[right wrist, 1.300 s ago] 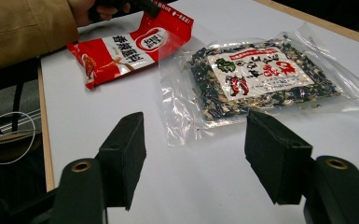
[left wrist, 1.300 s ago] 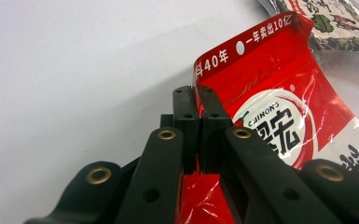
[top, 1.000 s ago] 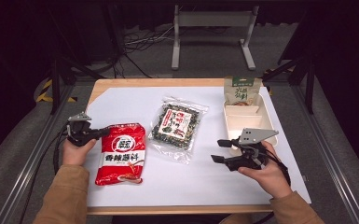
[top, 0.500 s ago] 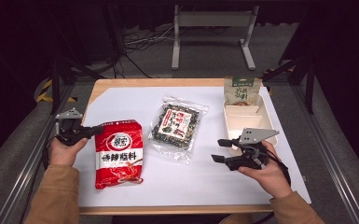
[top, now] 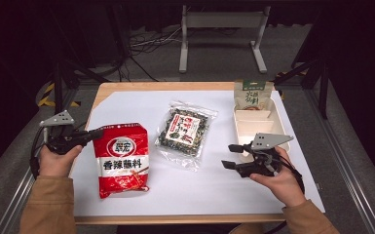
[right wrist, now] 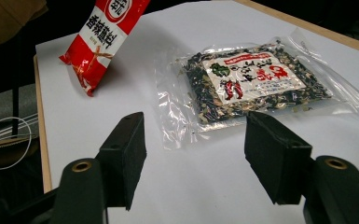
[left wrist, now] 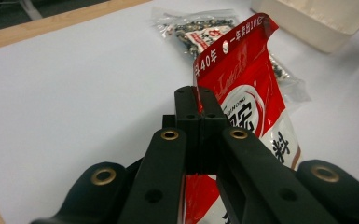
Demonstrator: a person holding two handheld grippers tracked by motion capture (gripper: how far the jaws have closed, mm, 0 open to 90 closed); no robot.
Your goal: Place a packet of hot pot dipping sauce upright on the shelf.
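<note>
High view: a red pouch (top: 122, 161) with a white label band and white characters sits at the left of the white sheet (top: 214, 190) on a wooden table (top: 141, 87), its upper left corner pinched in the left gripper (top: 95, 133), which a hand holds at the table's left edge. Just right of it lies a clear bag (top: 185, 132) of dark flakes, with a bare strip of sheet between them. The right gripper (top: 231, 156) hovers low near the front right, jaws spread and empty, beside a cream tray (top: 277, 127); a green packet (top: 251, 93) stands at the tray's far end. Open sheet runs along the front edge and at the far left corner.

Left gripper view: the black jaws meet tight on the pouch's (left wrist: 242, 88) edge; the glossy pouch rises tilted off the sheet, the clear bag (left wrist: 200, 28) behind it.

Right gripper view: the wide-set jaws frame bare sheet, with the clear bag (right wrist: 251, 79) ahead and the pouch (right wrist: 100, 39) hanging tilted at the far corner, its lower end near the sheet.
</note>
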